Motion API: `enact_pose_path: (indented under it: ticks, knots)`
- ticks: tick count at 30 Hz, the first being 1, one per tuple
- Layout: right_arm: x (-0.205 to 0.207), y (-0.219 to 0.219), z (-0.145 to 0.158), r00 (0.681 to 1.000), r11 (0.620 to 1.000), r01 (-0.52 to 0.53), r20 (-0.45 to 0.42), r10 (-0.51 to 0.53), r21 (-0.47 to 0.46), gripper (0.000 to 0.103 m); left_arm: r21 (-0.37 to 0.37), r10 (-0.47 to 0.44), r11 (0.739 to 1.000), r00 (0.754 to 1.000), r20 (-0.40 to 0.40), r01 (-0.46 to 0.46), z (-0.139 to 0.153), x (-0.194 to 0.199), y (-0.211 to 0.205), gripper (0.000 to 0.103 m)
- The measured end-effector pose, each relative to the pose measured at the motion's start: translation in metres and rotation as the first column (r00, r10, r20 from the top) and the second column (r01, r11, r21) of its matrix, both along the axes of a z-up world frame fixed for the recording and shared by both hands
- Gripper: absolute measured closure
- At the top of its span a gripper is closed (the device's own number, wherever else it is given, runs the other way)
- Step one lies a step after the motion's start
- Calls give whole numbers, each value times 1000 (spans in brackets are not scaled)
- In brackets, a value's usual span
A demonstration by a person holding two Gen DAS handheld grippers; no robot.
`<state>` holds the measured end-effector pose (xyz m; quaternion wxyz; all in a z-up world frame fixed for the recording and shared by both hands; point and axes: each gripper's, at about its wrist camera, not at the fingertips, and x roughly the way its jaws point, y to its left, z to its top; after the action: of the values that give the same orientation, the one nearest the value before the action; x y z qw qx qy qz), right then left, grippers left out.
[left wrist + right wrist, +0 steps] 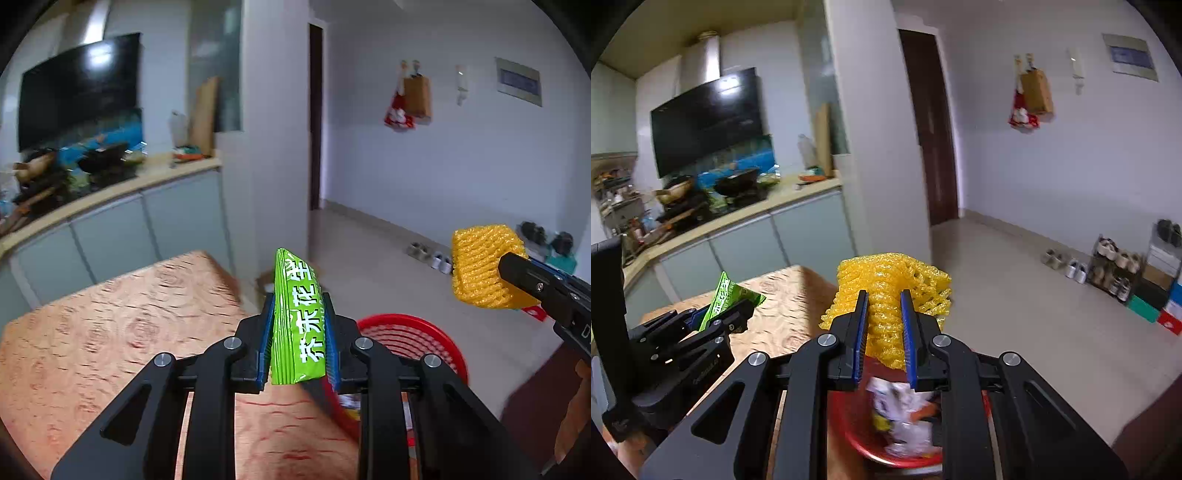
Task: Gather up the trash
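My left gripper (300, 306) is shut on a green snack packet (298, 317) that stands up between the blue pads, above the edge of the wooden table (122, 332). My right gripper (884, 302) is shut on a yellow foam net sleeve (892, 284). In the left wrist view that yellow foam net sleeve (484, 266) hangs at the right, over the floor beyond a red basket (413, 336). The red basket (857, 432) sits right under my right gripper and holds several wrappers (905, 417). The left gripper (733, 310) with the green snack packet (729, 295) shows at the left of the right wrist view.
A kitchen counter (110, 195) with pots and a range hood (77, 88) runs behind the table. A white pillar (273, 147) and a dark door (931, 129) stand ahead. Shoes and a shoe rack (1115, 266) line the right wall on the tiled floor (1015, 314).
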<state>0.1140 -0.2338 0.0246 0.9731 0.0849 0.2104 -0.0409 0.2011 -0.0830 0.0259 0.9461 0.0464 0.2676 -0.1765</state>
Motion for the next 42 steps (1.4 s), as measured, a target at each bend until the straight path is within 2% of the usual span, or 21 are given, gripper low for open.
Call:
enact_pose_path:
  ticks: [8, 16, 20, 21, 25, 28, 32, 38, 42]
  knots:
    - [8, -32, -36, 994, 998, 66, -93, -65, 12, 86, -67, -108, 993, 989, -105, 102, -29, 23, -32, 81]
    - [34, -37, -79, 977, 999, 43, -211, -37, 25, 85, -51, -152, 988, 971, -184, 145, -63, 43, -56, 80]
    - [51, -37, -99, 962, 998, 9, -274, 8, 59, 84, -75, -181, 983, 962, -205, 169, -71, 48, -61, 74]
    - [54, -36, -104, 958, 998, 1, -286, 16, 62, 82, -90, -193, 980, 957, -214, 178, -73, 50, -60, 73]
    - [61, -36, -113, 950, 996, -7, -310, 35, 89, 68, -114, -221, 973, 949, -225, 200, -75, 54, -61, 51]
    - [63, -38, -116, 947, 995, -4, -319, 37, 104, 57, -117, -231, 971, 947, -225, 209, -76, 55, -61, 46]
    - [61, -39, -116, 948, 995, -10, -316, 42, 103, 55, -127, -220, 972, 950, -221, 195, -74, 56, -56, 43]
    - [50, -37, -109, 955, 995, -4, -294, 34, 100, 52, -120, -163, 982, 969, -187, 143, -63, 53, -38, 36]
    - [37, -34, -104, 960, 995, 18, -280, 9, 96, 37, -102, -118, 989, 981, -154, 103, -51, 45, -23, 32]
